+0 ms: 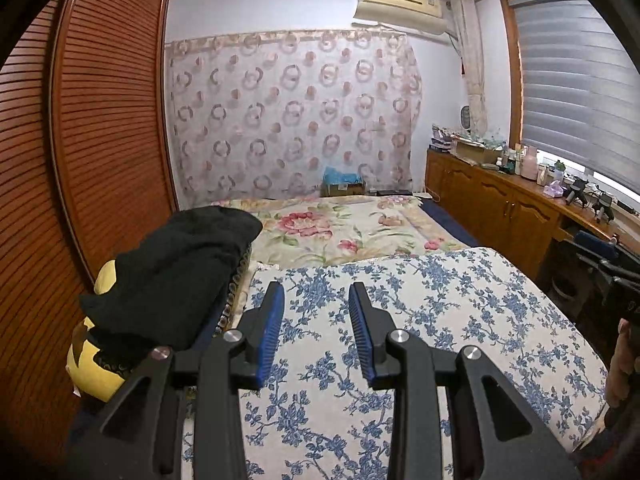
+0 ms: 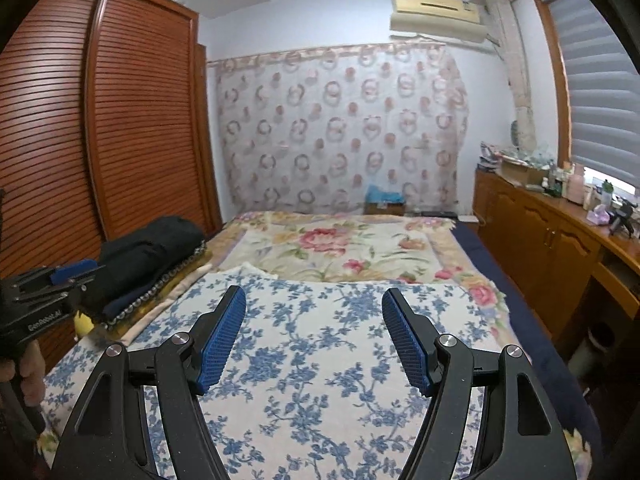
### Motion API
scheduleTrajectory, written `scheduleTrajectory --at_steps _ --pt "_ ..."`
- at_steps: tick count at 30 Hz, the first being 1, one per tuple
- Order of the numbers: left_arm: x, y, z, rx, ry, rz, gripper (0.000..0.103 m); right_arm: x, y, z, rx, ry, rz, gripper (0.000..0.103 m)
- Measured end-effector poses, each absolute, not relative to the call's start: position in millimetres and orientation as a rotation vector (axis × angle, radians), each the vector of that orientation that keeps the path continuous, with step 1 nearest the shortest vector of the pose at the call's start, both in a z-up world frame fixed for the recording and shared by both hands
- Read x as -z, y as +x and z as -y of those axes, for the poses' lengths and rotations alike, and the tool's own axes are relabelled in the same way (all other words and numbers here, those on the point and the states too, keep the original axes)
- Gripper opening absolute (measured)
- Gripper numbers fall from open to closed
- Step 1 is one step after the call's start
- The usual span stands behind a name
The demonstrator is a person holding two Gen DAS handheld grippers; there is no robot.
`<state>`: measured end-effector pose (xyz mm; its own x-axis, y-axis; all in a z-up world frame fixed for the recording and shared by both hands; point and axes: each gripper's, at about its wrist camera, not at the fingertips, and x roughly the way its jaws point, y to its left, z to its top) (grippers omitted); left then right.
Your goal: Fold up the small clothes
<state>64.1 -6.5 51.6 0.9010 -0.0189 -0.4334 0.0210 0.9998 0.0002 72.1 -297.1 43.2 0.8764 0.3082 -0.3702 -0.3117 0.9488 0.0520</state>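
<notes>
A pile of black clothes [image 1: 180,272] lies along the bed's left side on a yellow cushion [image 1: 92,364]; the right wrist view shows the same pile of black clothes [image 2: 148,256]. My left gripper [image 1: 316,286] hovers over a blue-flowered cloth [image 1: 420,320], just right of the pile. It is open with a narrow gap and nothing between its blue pads. My right gripper [image 2: 313,292] hangs over the same blue-flowered cloth [image 2: 320,360], open wide and holding nothing. The left gripper [image 2: 74,270] shows at the left edge of the right wrist view, held by a hand [image 2: 24,368].
A pink-flowered blanket [image 1: 340,232] covers the far half of the bed. A slatted wooden wardrobe [image 1: 108,120] stands close on the left. A wooden sideboard [image 2: 552,236] crowded with bottles and boxes runs along the right, under a window blind. A patterned curtain hangs behind the bed.
</notes>
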Motion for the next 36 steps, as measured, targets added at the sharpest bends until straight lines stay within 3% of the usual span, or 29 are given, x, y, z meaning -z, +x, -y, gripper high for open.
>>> scheduleTrajectory --at_steps 36 --pt "-52.9 60.0 13.1 0.005 0.007 -0.423 0.032 -39.8 70.4 303.1 -0.320 -0.006 -0.390 0.073"
